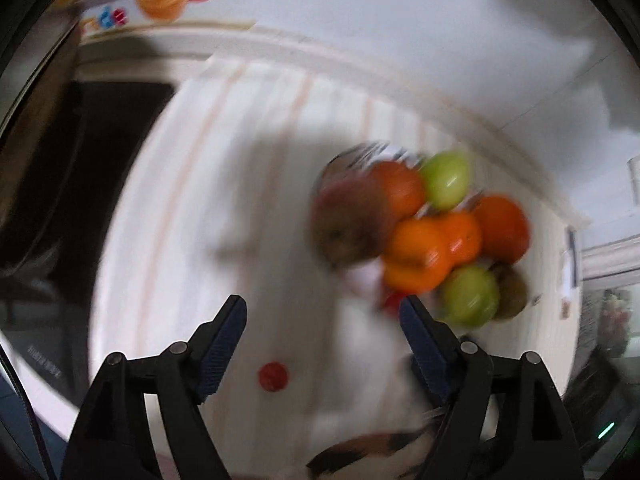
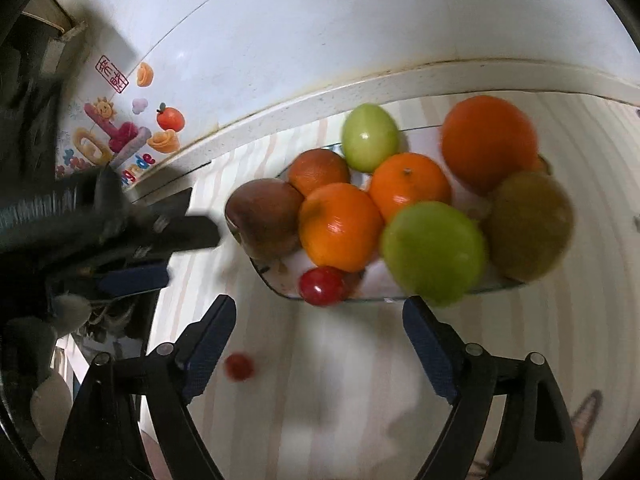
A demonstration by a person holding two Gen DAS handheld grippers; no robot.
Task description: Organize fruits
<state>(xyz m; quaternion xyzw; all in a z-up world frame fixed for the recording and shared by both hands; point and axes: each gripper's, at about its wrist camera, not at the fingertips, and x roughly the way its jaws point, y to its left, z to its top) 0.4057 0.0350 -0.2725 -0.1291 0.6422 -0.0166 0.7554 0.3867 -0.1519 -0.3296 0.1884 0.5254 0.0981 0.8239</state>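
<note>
Fruits sit heaped in a clear glass dish point(image 2: 496, 286) on the striped surface point(image 2: 360, 380): oranges point(image 2: 340, 226), two green apples point(image 2: 434, 252), a brownish-red apple point(image 2: 264, 220), a kiwi-like brown fruit point(image 2: 530, 226) and a small red cherry-like fruit point(image 2: 322, 285) at the dish's near edge. One small red fruit point(image 2: 239, 366) lies loose on the surface, apart from the dish, and appears to be the piece left to gather.

The right gripper point(image 2: 320, 332) hangs above the near rim with its jaws wide apart and empty. The left gripper point(image 1: 322, 334) is likewise spread and holding nothing, with the stray fruit point(image 1: 273, 376) just below its opening.

To do this well, centre the stray between the left gripper's fingers point(image 1: 224, 340), come down low and close gently, since something this round would likely roll away. Set it in a gap near the rim rather than on the heap.
</note>
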